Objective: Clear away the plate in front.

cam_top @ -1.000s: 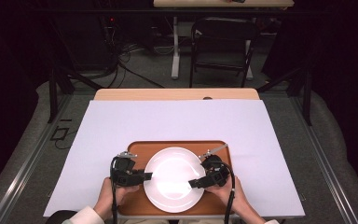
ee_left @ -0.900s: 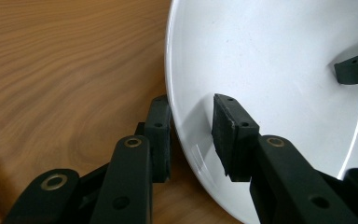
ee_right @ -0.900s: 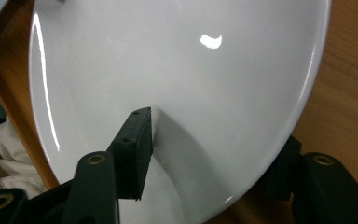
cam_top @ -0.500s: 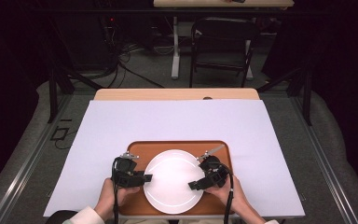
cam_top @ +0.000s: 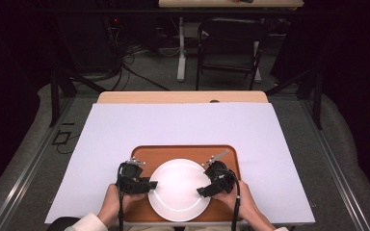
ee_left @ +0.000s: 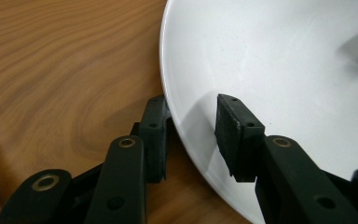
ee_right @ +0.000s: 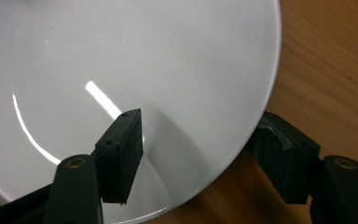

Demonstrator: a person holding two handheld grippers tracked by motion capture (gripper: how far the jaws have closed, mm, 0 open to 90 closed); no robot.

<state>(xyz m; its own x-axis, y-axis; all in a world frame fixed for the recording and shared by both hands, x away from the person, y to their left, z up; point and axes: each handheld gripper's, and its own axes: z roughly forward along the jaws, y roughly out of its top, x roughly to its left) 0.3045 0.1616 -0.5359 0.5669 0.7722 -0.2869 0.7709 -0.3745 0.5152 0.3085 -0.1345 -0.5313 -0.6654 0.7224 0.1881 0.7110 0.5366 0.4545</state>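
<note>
Tools have just been opening, now loose astride the plate rim.

The white sheet beyond the tray lies bare, so a hand could pass freely left, right and forward. On the tray, the plate takes up most of the middle, leaving narrow strips of wood at each side, where the 2 grippers straddle its rim.
</note>
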